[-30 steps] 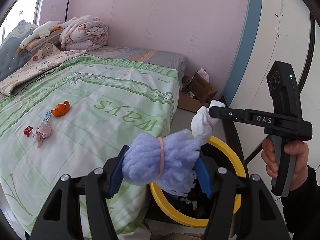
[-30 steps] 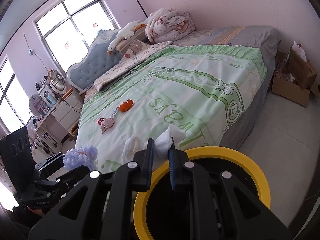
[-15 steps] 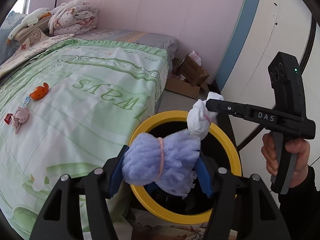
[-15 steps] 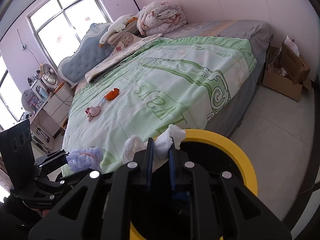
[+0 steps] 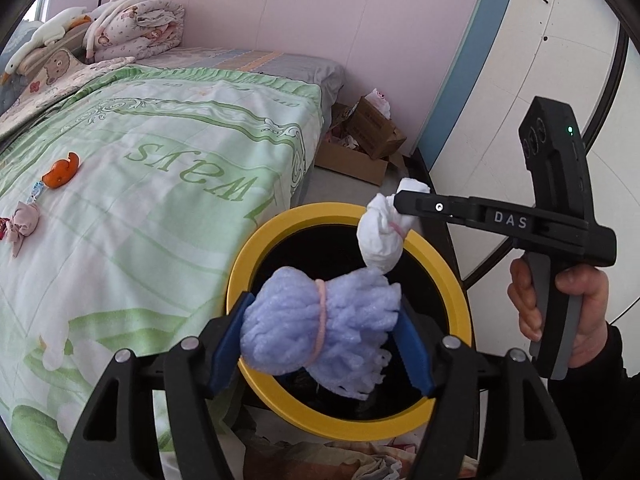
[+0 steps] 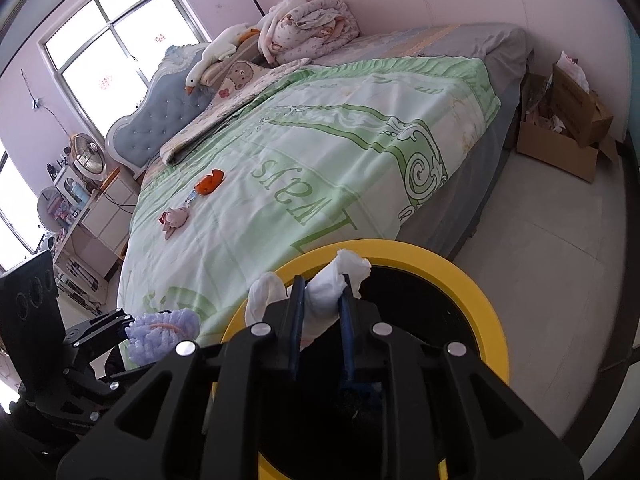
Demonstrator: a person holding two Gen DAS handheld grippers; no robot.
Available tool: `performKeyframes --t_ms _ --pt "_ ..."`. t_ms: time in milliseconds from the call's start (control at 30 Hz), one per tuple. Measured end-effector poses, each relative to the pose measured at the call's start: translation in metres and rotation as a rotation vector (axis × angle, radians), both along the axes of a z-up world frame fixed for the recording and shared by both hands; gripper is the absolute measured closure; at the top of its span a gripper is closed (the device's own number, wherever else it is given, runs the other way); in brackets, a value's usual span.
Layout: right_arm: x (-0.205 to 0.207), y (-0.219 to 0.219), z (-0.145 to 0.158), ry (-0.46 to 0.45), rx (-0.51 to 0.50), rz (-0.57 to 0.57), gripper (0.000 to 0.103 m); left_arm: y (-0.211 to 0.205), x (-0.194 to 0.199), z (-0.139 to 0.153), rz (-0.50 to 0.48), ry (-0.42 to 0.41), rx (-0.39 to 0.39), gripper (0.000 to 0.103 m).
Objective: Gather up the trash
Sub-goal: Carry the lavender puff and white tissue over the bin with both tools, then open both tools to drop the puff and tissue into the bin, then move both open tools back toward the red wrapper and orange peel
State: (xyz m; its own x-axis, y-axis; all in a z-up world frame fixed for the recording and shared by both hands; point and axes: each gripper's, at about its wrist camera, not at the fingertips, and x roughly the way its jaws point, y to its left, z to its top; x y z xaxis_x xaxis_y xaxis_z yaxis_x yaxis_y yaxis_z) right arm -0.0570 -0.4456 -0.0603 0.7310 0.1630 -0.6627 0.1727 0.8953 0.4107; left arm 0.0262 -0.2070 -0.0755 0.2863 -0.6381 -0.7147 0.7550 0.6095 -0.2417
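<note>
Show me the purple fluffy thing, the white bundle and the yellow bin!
purple fluffy bundle (image 5: 304, 320), left wrist view, its middle.
white bundle (image 5: 382, 236), left wrist view, its round belly.
yellow bin (image 5: 248, 256), left wrist view, its rim.

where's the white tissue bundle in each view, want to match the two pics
Left wrist: white tissue bundle sits right of centre, above the bin's far rim, pinched at its top.
Right wrist: it sits low centre, between the blue pads.
Shared landmark: the yellow-rimmed bin beside the bed.
</note>
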Motion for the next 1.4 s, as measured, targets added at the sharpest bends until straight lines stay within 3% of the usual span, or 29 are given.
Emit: performKeyframes --t_ms 100,600,867,933,1000,1400 --pt "0.001 -0.002 0.0 0.004 0.006 -0.008 0.077 0.003 0.003 0.001 0.003 0.022 -0.019 0.034" --pt "0.0 -0.007 0.008 -0.016 -0.004 -0.03 0.076 0.012 0.011 0.007 0.036 0.009 -0.036 0.028" --pt "0.023 0.003 0.024 -0.046 -0.026 -0.003 0.067 0.033 0.031 0.014 0.119 -0.025 -0.04 0.023" --pt "0.034 0.009 0.029 -0.054 -0.036 0.009 0.064 0.041 0.039 0.016 0.149 -0.03 -0.043 0.021" --pt "0.045 0.015 0.033 -0.062 -0.04 0.019 0.052 0.052 0.048 0.018 0.176 -0.029 -0.051 0.019" --pt "0.132 0.061 0.044 -0.055 -0.053 0.126 0.033 0.123 0.107 0.022 0.364 -0.069 -0.039 0.012"
